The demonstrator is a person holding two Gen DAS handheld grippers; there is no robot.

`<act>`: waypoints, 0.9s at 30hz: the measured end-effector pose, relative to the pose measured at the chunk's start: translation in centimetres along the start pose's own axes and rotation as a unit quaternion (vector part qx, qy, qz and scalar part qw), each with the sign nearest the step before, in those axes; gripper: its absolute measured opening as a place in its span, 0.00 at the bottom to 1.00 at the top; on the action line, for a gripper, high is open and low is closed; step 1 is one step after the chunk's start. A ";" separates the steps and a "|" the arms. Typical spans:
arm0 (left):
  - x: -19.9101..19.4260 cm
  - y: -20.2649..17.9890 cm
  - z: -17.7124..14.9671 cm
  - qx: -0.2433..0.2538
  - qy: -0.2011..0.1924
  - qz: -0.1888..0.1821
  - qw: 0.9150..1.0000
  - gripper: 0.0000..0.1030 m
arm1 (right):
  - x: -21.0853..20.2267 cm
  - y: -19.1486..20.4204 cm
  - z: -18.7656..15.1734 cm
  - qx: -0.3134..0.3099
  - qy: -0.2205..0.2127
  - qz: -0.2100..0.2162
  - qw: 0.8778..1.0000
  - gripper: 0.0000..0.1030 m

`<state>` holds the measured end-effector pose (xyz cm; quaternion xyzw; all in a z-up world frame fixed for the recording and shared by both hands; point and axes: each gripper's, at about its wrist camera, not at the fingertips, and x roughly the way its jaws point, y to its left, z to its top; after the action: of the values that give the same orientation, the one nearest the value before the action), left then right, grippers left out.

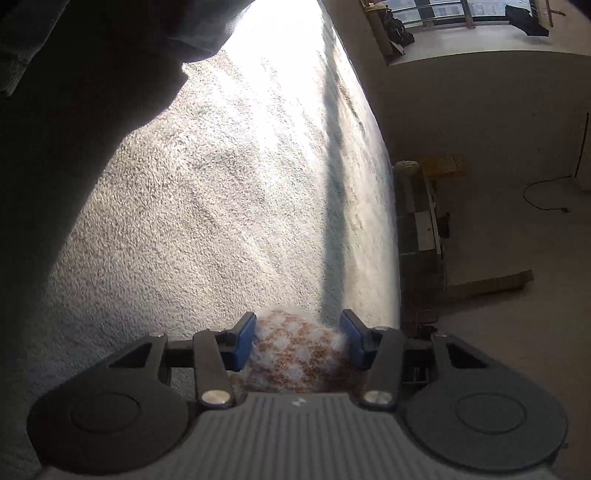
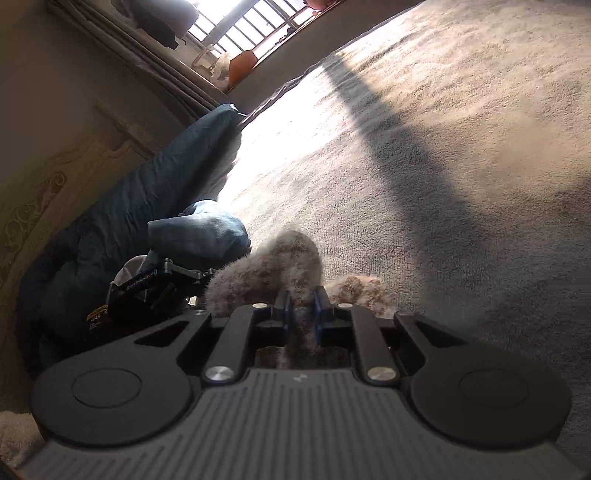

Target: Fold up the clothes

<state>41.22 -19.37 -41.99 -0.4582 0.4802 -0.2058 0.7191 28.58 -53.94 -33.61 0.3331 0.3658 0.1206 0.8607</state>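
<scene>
Sunlit bedroom clutter around a fleecy blanket (image 2: 424, 122)
Blue quilt (image 2: 147, 192) bunched at the blanket's headboard (image 2: 48, 177) edge; cardboard strip (image 1: 491, 282) and black cable (image 1: 543, 192) on the floor.

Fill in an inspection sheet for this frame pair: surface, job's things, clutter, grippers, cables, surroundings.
Surface: pale fuzzy blanket covering a bed, sunlit, one dark shadow band across it.
Job's things: fluffy brown-and-white checked garment, bunched, not laid flat.
Clutter: dark blue bedding heaped along the bed's edge by the carved headboard.
Grippers: left gripper has the garment between its blue pads, contact unclear; right gripper shut on a fold of it.
Cables: one dark cord lying on the floor.
Surroundings: barred window; cardboard piece on the floor; dark clothes hanging at the far window.
</scene>
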 end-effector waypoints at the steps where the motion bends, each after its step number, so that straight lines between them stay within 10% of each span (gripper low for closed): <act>1: 0.1 0.0 -0.1 -0.006 -0.003 0.004 1.000 0.44 | 0.6 -0.7 -0.1 0.011 0.003 -0.013 1.000 0.09; 9: 1.4 -3.1 -0.7 0.065 -0.018 0.020 0.998 0.40 | -1.2 0.0 -0.8 -0.004 -0.020 -0.049 0.999 0.07; 11: 2.6 -2.4 0.5 0.037 -0.014 0.028 0.999 0.16 | 0.0 -0.4 -1.0 -0.005 -0.008 -0.073 0.997 0.07; 16: -0.2 -4.5 0.5 0.078 -0.033 0.037 0.996 0.33 | 2.0 0.5 -1.1 -0.040 0.002 -0.108 0.993 0.07; 19: -2.7 -8.7 -2.3 0.244 -0.031 0.061 0.967 0.39 | 1.4 0.7 -1.1 -0.049 0.001 -0.111 0.993 0.08; 23: -2.0 -10.9 -5.5 0.412 -0.029 0.118 0.903 0.44 | 0.0 1.4 -0.8 -0.067 -0.006 -0.115 0.991 0.08; 27: -1.8 -10.1 -4.7 0.384 -0.036 0.133 0.913 0.49 | -2.8 3.1 -1.2 -0.125 -0.040 -0.131 0.983 0.08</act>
<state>37.74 -25.23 -32.99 -0.0856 0.3947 -0.2602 0.8770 25.92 -52.34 -30.64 0.1762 0.3537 0.0382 0.9178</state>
